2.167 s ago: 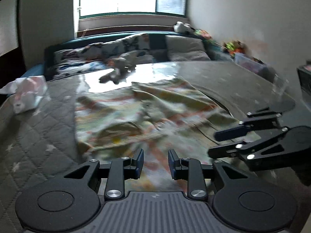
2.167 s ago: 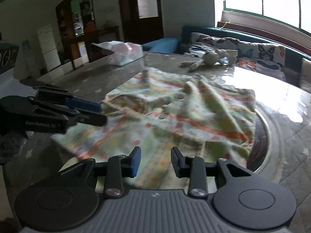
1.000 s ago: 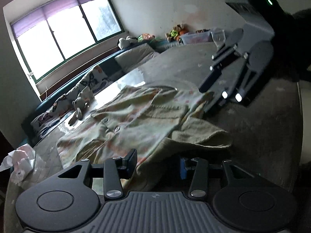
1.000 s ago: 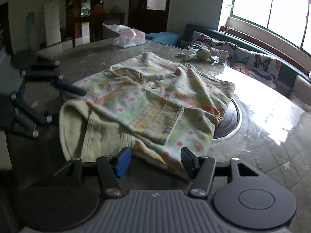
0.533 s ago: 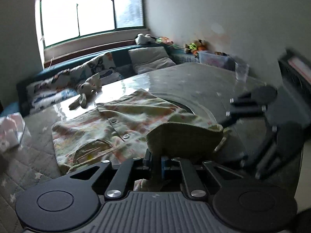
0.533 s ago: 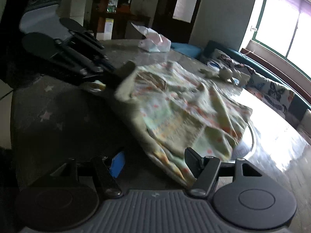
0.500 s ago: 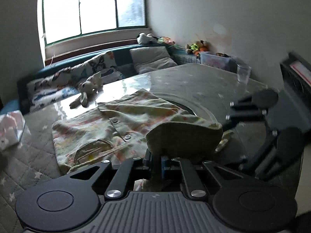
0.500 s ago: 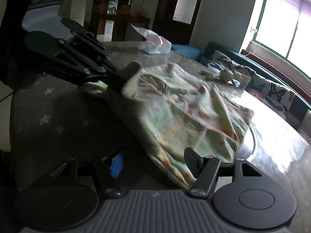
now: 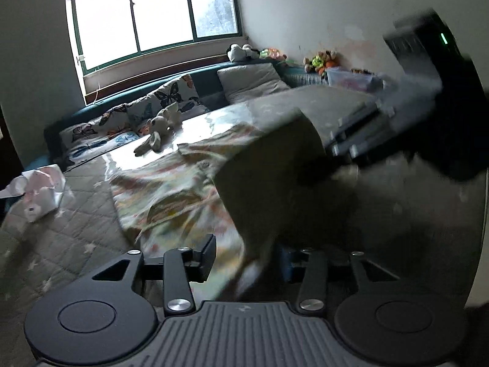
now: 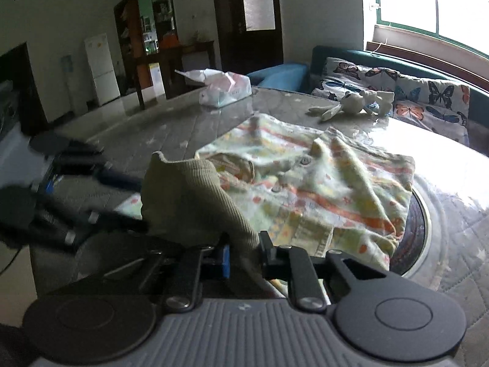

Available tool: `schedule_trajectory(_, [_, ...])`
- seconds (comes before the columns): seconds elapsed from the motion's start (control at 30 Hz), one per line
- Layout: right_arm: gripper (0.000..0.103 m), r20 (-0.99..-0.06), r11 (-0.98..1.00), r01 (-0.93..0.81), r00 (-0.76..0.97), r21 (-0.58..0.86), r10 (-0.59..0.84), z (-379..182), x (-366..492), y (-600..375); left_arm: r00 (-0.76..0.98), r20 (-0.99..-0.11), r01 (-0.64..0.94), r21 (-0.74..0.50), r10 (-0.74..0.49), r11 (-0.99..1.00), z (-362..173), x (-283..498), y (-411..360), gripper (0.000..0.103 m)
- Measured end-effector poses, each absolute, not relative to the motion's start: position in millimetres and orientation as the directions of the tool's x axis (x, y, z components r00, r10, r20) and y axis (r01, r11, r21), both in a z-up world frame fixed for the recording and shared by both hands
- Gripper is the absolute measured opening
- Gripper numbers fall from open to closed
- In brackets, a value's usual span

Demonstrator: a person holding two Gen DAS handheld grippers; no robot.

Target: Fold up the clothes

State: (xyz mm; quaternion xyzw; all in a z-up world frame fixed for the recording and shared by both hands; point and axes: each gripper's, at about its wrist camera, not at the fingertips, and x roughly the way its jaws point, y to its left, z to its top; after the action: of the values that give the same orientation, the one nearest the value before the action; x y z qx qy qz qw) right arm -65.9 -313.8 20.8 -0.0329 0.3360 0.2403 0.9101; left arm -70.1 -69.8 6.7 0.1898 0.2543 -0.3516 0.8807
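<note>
Gripping shirt, right gripper only.

Shirt on table, stuffed toy behind it, tissue pack far left

1. The left gripper is matte black, with two flat disc-shaped hubs flanking a grey ribbed plate.
2. Silver screw heads dot its angular link arms above that plate.
3. The right gripper is built alike, with a blue pad inside one finger.
4. In the left wrist view its boxy body shows a green light.
</note>
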Motion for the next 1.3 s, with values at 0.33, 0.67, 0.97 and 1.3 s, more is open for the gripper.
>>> schedule_trajectory(0.33, [0.013,-0.589,0.9,-0.424,0.703,0.104,0.399,32,-63,-316,0.716,-0.568,0.655,0.345,-0.406,0.672,-17,-71,-73,0.014])
schedule_trajectory(0.67, [0.008,-0.522,0.893,-0.439,0.74,0.101,0.423,43,-102,-317,0.73,-0.511,0.645,0.296,-0.454,0.704,19,-103,-50,0.005])
schedule_trajectory(0.97, [0.008,-0.522,0.827,-0.545,0.669,0.14,0.53,81,-177,-319,0.684,-0.524,0.663,0.155,-0.507,0.733,54,-125,-29,0.005])
schedule_trajectory(1.3, [0.008,-0.533,0.836,-0.534,0.673,0.13,0.513,96,-132,-315,0.652,-0.534,0.641,0.01,-0.538,0.767,80,-95,-19,0.005])
